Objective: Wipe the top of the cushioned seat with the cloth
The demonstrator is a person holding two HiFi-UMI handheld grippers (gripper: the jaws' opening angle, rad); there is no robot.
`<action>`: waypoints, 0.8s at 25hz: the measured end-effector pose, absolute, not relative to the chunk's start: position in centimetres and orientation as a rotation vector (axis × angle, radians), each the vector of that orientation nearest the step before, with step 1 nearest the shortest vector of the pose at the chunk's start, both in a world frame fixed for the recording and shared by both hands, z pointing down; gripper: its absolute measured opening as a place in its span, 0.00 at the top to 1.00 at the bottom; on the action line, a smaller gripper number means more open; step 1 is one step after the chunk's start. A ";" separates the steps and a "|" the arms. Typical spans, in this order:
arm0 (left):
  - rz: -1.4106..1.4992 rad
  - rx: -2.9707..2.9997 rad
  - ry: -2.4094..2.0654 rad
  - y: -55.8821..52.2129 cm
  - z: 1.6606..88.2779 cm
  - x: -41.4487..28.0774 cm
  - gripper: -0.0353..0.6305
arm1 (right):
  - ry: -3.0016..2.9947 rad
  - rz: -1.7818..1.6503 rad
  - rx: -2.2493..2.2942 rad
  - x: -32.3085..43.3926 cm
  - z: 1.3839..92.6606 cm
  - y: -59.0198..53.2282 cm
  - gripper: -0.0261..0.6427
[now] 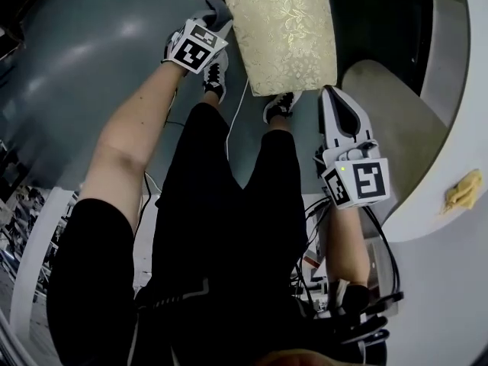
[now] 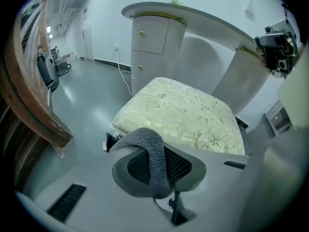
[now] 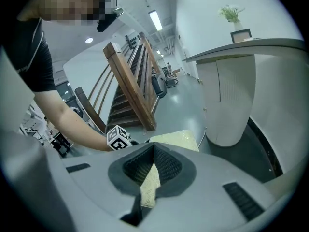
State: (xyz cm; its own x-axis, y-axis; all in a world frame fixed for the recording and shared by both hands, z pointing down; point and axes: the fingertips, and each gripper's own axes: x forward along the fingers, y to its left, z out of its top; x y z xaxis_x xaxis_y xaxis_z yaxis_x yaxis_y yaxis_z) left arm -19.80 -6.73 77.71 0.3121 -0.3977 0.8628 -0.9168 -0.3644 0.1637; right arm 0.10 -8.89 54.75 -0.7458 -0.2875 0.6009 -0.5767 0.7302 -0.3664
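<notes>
Cloth (image 2: 154, 146): pinched in left gripper (image 2: 157, 166), jaws closed onto it, grey fold draped over the pads. Hangs at the near corner of cushioned seat (image 2: 188, 115). Right gripper (image 3: 152, 170): jaws together on nothing, beside the seat. Looks like the approach; next calls for pressing cloth down and sweeping across.

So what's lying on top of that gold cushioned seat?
The seat shows a bare patterned top. The grey cloth, pinched in the left gripper's jaws, hangs at one corner and hides that spot, so touch there can't be told.
</notes>
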 end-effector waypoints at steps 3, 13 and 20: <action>1.091 1.934 -1.125 -7.2 77.9 -19.4 0.89 | -2.430 0.780 0.660 1.2 54.6 -9.3 0.95; 1.136 1.943 -1.063 -8.4 76.2 -19.1 0.89 | -2.450 0.824 0.644 2.8 53.7 -9.8 0.95; 1.125 1.979 -1.091 -12.2 75.4 -15.8 0.89 | -2.440 0.832 0.690 2.9 54.0 -11.6 0.95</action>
